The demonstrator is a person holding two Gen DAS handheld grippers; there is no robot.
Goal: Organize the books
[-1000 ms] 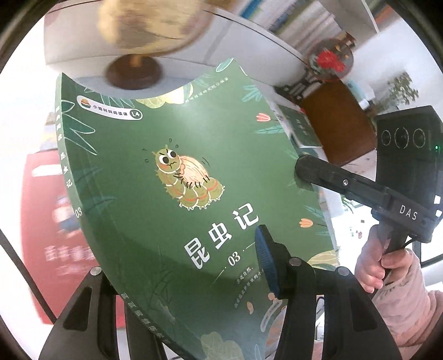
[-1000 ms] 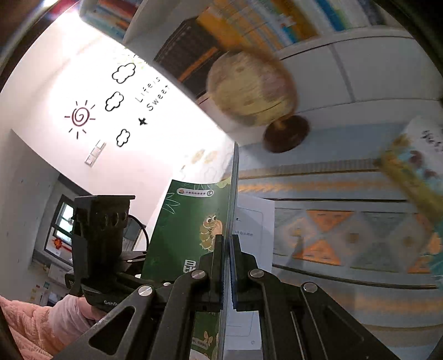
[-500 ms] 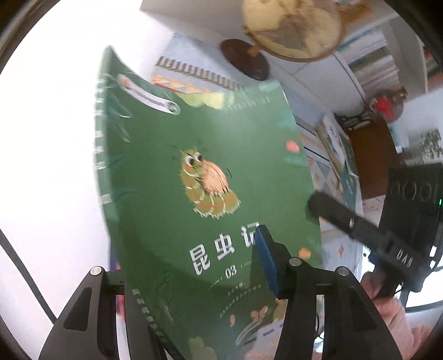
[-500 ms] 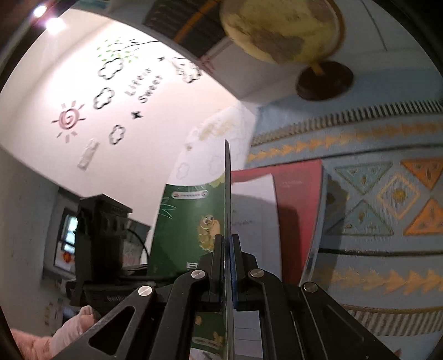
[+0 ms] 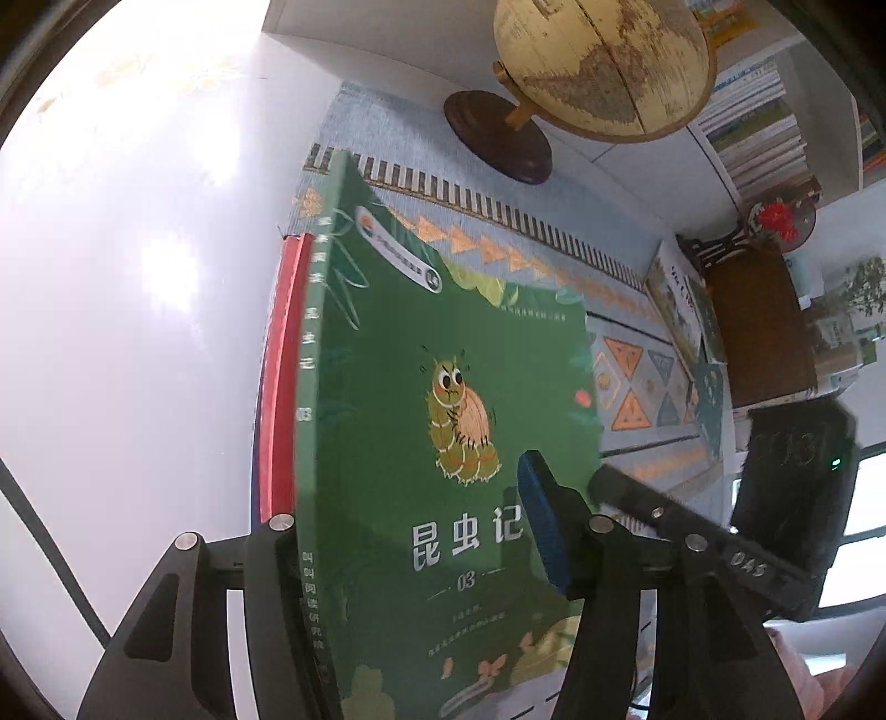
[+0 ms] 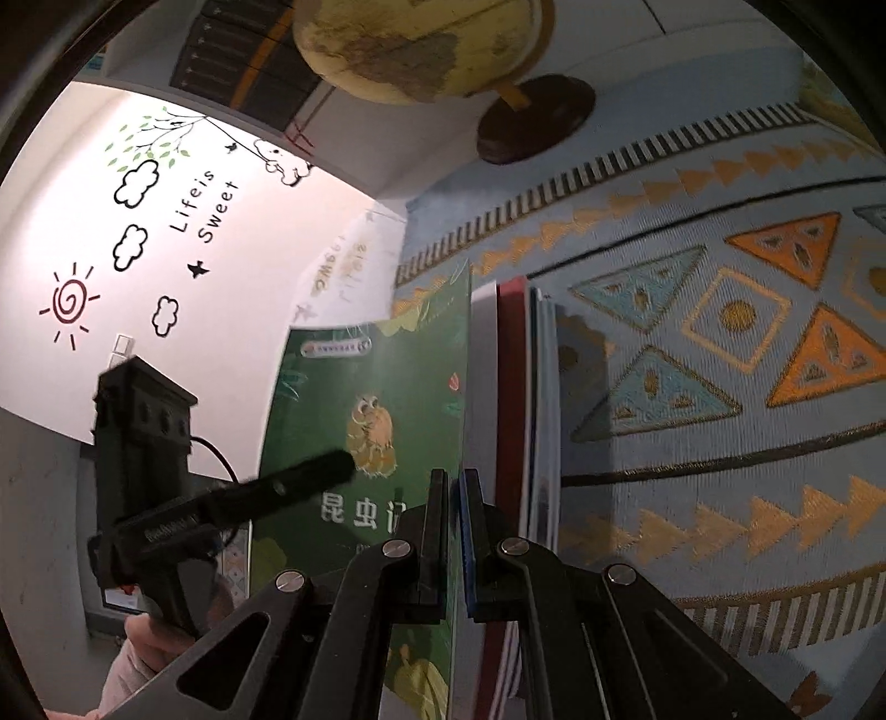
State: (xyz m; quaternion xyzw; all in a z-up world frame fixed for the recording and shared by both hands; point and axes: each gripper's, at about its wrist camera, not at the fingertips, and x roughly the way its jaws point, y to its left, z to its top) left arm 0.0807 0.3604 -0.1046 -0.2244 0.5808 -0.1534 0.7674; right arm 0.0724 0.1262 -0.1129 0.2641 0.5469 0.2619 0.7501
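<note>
Both views were taken steeply downward from close above the green book [image 5: 443, 421], along each gripper's fingers. The left wrist view was set facing its front cover, with the globe [image 5: 601, 61] beyond the book's far edge. The right wrist view was aimed along the book's [image 6: 382, 421] open edge. The book, the globe [image 6: 421, 44] and the patterned cloth [image 6: 720, 387] were shared.

White wall [image 6: 232, 310] with decals: red spiral sun, outlined clouds, a leafy branch, "Life is Sweet" lettering. Glossy white surface [image 5: 138, 288] on the left throws back bright glare. Desk covered by a blue patterned cloth [image 6: 692, 399], orange triangles and a striped border. Globe [image 5: 598, 61] on a dark round base at the back. Bookshelves [image 5: 758, 127] behind it. Brown wooden cabinet [image 5: 758, 327] off right.
</note>
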